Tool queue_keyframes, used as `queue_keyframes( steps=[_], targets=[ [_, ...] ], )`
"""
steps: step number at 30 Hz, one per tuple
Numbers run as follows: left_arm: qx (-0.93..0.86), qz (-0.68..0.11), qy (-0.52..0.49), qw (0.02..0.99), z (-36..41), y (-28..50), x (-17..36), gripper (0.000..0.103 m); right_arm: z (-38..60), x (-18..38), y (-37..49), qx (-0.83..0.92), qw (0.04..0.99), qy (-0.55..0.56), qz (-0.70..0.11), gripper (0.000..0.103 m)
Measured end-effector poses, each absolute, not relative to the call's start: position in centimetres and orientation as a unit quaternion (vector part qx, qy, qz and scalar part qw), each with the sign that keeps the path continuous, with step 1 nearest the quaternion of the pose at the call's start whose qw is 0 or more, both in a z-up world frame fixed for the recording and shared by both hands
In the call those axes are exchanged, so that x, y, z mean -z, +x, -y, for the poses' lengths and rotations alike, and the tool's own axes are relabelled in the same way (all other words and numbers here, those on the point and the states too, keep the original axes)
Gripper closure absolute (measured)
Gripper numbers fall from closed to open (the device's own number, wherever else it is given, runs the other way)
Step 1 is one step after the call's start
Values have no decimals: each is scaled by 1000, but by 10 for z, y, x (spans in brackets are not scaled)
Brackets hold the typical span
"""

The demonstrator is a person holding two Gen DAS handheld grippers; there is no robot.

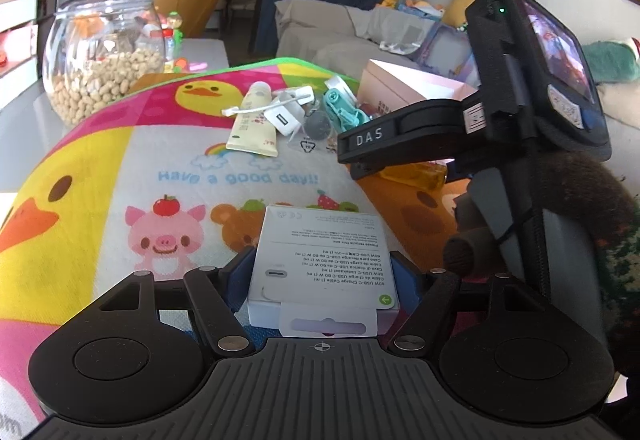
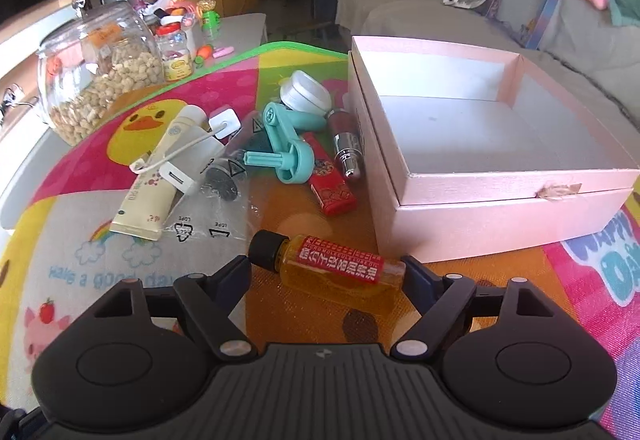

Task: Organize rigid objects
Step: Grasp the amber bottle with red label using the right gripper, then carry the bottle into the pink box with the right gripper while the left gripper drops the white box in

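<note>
From my left wrist view, my left hand-held gripper [image 1: 323,272] is clamped on a white cable box [image 1: 323,264] above the cartoon mat [image 1: 120,160].

From my right wrist view, my right hand-held gripper [image 2: 326,274] stands wide around the oil bottle [image 2: 328,266] lying just beside the pink box [image 2: 500,180]; whether the pads touch it I cannot tell.

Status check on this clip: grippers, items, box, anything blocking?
Left gripper shut on white cable box. Right gripper open around oil bottle, lying flat. Pink box empty, path unblocked.
</note>
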State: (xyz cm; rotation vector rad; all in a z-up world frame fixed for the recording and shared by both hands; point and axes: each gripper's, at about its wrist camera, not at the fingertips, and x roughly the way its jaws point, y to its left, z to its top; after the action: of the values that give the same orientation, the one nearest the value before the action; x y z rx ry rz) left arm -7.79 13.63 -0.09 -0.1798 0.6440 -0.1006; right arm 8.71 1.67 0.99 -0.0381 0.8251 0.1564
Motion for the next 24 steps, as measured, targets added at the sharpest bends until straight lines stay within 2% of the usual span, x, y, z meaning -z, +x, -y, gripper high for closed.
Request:
queue_keyframes(
  steps=[5,6,7,17,21,24],
  targets=[
    [52,-311,-105,943,-140,-79,1,28,-24,-9,96,-59,913,-9,-405,14],
    [52,-310,-107,943,-140,-80,1,28,-23,-9,96,-59,912,-8,-406,15],
    [52,-310,-107,943,-140,-80,1,28,-22,-10,95,-60,912,-9,-406,22],
    [39,-308,-78,948,-130,-86,-5,28,56,-27,32,-150,907,-61,-389,22],
    [102,-293,-56,949,-108,-89,-33,28,105,-48,6,-141,922,-71,-353,22],
    [137,-247,-23,959,-82,-75,-75,28,140,-67,-8,-117,945,-76,-297,22]
  ],
)
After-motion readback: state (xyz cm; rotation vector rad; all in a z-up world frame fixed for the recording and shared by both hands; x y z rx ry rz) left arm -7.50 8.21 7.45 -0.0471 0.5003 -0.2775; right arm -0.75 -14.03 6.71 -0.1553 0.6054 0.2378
